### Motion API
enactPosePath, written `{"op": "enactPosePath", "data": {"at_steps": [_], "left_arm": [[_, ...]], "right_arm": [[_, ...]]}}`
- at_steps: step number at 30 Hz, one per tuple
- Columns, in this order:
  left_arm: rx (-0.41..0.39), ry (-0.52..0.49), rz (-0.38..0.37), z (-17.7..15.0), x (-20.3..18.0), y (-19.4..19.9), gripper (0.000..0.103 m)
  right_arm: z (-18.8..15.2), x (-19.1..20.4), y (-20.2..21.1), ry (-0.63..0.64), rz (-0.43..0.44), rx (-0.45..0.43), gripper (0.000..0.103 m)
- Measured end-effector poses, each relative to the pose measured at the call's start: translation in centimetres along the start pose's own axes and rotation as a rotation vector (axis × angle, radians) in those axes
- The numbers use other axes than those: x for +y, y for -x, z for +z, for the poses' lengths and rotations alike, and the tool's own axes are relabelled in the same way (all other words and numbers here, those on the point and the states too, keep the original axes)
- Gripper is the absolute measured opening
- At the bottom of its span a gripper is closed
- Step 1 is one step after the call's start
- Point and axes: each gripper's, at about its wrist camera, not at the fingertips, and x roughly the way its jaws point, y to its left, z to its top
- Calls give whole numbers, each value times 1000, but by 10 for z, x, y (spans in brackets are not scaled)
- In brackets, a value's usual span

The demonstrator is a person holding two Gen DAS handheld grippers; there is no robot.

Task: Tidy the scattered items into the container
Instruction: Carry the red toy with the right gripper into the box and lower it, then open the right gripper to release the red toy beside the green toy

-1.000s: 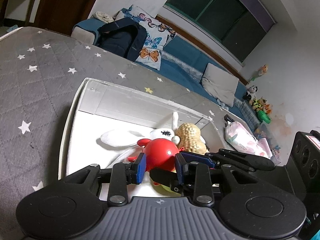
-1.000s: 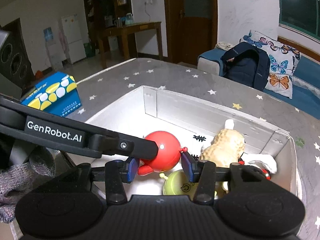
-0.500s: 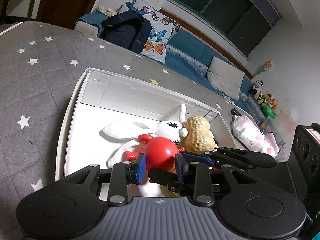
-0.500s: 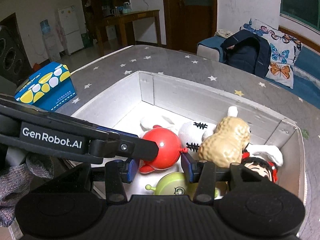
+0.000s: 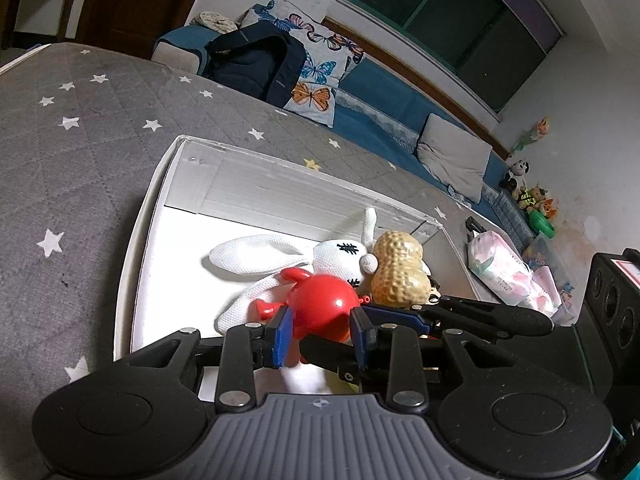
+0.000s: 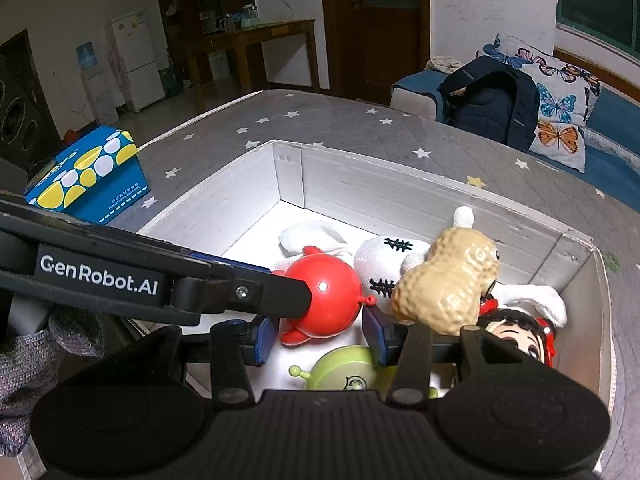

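Observation:
A white box sits on the grey star-print mattress. In it lie a white plush rabbit, a tan peanut toy, a red round toy, a green alien toy and a black-haired doll. My left gripper hangs over the box with its jaws apart on either side of the red toy. My right gripper is open just above the red and green toys. The left gripper's finger crosses the right wrist view.
A blue and yellow tissue box lies on the mattress left of the box. A pink wipes pack lies to its right. A dark backpack and butterfly pillows sit on the blue sofa behind. A black speaker stands at the right.
Both grippers have pulled back and up a little from the box, so more of the toys shows. The red toy sits lower in the box. Jaw spacing looks unchanged.

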Motion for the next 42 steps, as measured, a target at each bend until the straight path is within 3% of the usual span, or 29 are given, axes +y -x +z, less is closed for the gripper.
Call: {"op": "enactPosePath", "data": {"at_steps": [28,31,38,42], "left_arm": [[-71,-67,37,-11,-23,33,33],[-85,-88,54,-14,-28,39,33],[-112,-127,73,-22,-40,50,33],[-120,-153,89,-28,-46,54,33]], "right_arm": [[-7,4,29,-28,-20,-58,48],[-10,5,36,-34,-30,-70,55],[-18,6,50,-42,-42,-96,57],[-22,8,59,-46,-50,-118,67]]}}
